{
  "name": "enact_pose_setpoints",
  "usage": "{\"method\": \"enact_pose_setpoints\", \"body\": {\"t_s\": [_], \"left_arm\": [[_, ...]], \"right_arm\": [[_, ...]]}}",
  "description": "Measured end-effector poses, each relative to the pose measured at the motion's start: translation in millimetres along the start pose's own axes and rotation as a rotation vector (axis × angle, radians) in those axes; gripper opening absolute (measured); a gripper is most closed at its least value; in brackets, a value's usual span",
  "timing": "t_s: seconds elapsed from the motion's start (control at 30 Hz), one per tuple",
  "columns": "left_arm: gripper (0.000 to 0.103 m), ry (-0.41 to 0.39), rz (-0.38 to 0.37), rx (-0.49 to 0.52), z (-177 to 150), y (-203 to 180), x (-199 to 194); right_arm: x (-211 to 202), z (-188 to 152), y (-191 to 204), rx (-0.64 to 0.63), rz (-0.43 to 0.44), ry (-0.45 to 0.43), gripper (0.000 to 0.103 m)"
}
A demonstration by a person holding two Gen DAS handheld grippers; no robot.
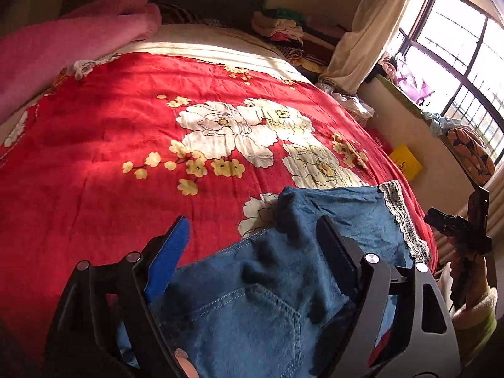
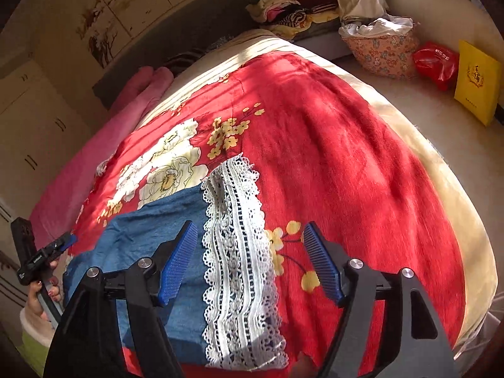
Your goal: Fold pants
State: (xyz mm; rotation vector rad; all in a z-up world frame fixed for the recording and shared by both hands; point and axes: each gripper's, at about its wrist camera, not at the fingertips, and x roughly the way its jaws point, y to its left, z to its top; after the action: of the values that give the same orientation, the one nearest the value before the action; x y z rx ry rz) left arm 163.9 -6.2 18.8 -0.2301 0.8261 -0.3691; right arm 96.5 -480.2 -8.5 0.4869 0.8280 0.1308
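Note:
Blue denim pants lie on a red floral bedspread, back pocket up, with a white lace hem at the right end. My left gripper is open, its fingers spread above the waist and pocket area. In the right wrist view the pants end in the lace hem. My right gripper is open, straddling the lace hem just above it. The left gripper also shows at the left edge there, and the right gripper at the right edge of the left wrist view.
A pink blanket lies along the bed's left side. Piled clothes sit past the headboard. A floral basket, red bag and yellow box stand on the floor by the window wall.

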Motion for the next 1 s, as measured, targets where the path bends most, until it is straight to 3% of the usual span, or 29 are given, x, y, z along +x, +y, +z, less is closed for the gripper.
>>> {"method": "enact_pose_setpoints", "body": {"t_s": [0.2, 0.4, 0.53, 0.7, 0.8, 0.87, 0.93, 1.0], "left_arm": [[0.092, -0.006, 0.056, -0.081, -39.4, 25.4, -52.3], [0.093, -0.012, 0.083, -0.199, -77.7, 59.4, -88.1], [0.093, 0.011, 0.075, -0.279, -99.5, 73.8, -89.8], [0.093, 0.061, -0.032, -0.432, -120.7, 85.7, -68.3], [0.093, 0.057, -0.030, -0.471, -124.7, 85.3, -59.8], [0.087, 0.058, -0.037, -0.477, -123.6, 82.5, -59.1], [0.043, 0.066, -0.040, -0.493, -123.8, 81.5, -57.7], [0.038, 0.074, -0.068, -0.516, -125.5, 83.9, -54.6]], "right_arm": [[-24.5, -39.2, 0.5, 0.051, -0.029, -0.021, 0.080], [-20.9, -66.3, -9.4, 0.144, -0.043, 0.021, 0.083], [-15.7, -78.2, -12.9, 0.205, -0.032, 0.043, 0.085], [-10.8, -79.1, -10.3, 0.217, -0.029, 0.040, 0.087], [-9.2, -79.0, -10.9, 0.239, -0.006, 0.037, 0.085], [-7.9, -79.9, -10.1, 0.247, -0.002, 0.037, 0.084], [-6.2, -81.3, -7.9, 0.245, 0.004, 0.041, 0.076], [-4.6, -81.6, -4.3, 0.239, 0.014, 0.045, 0.067]]}}
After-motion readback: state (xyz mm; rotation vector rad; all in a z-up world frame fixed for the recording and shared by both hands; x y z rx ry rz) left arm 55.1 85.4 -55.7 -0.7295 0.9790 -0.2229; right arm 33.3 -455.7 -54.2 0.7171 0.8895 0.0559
